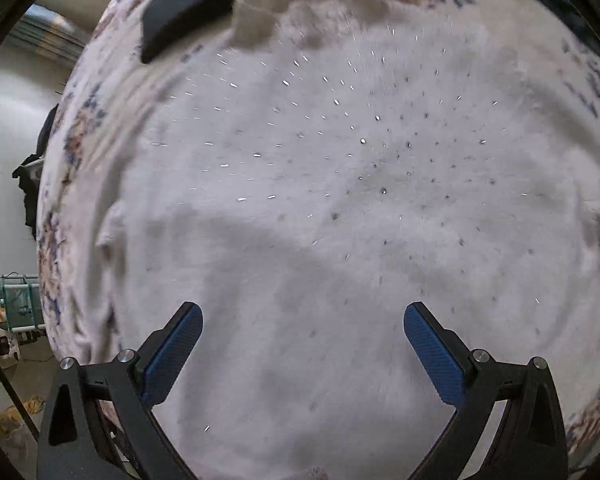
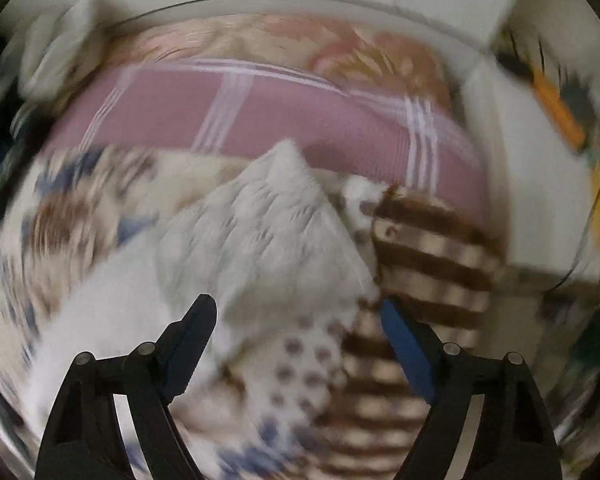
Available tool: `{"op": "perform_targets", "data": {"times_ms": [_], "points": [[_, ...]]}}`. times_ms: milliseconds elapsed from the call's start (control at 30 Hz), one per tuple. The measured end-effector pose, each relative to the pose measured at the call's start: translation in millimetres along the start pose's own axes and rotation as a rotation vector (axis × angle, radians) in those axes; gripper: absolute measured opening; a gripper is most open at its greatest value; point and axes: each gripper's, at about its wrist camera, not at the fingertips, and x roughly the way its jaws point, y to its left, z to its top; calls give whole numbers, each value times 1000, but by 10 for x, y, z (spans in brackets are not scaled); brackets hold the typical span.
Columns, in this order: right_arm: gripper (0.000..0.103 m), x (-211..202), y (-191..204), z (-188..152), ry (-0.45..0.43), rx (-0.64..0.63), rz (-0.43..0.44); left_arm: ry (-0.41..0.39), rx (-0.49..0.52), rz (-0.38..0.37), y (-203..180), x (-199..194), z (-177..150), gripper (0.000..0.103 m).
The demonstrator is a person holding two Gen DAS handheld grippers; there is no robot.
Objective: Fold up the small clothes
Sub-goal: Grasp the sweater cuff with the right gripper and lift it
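Jaws of your left gripper stand wide apart above the white garment, spread flat on the flowered cloth. Your right gripper is open too, holding nothing, over a white corner beside a brown striped piece.

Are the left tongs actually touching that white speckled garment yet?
Cannot tell. In the left wrist view the left tongs stand open over the white speckled garment, but neither contact nor gap shows plainly.

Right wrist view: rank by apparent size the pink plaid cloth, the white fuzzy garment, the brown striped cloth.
1. pink plaid cloth, spans most of the frame's width.
2. white fuzzy garment, though it lies nearer the camera, so its true size is unsure.
3. brown striped cloth, partly cut off and blurred.
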Motion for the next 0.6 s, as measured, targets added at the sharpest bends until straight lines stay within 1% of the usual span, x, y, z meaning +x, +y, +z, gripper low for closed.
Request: {"op": "perform_targets", "data": {"times_ms": [33, 67, 100, 133, 167, 200, 233, 300, 433, 467, 500, 600], "points": [[84, 112, -61, 39, 22, 63, 63, 1, -1, -6, -22, 44, 40, 103], [72, 228, -131, 65, 35, 147, 108, 1, -4, -14, -31, 73, 69, 103], [67, 267, -168, 67, 24, 196, 123, -2, -9, -21, -34, 106, 101, 103], [56, 275, -195, 60, 3, 234, 137, -7, -13, -26, -69, 140, 171, 103], [34, 264, -210, 48, -29, 268, 144, -9, -20, -39, -48, 164, 192, 103], [21, 239, -190, 33, -58, 283, 140, -16, -32, -53, -14, 181, 207, 103], [15, 225, -162, 25, -70, 282, 146, -24, -41, -58, -4, 199, 237, 103], [13, 121, 6, -18, -115, 229, 143, -45, -67, -74, 84, 250, 262, 103], [12, -203, 568, -210, -172, 31, 162, -65, -104, -84, 284, 351, 337, 103], [12, -344, 817, -351, -182, -38, 188, -71, -124, -88, 396, 359, 346, 103], [12, -440, 989, -441, -183, -80, 202, -76, -140, -88, 495, 361, 357, 103], [12, -814, 1830, -994, -191, -291, 282, -97, -200, -73, 758, 361, 446, 103]]}}
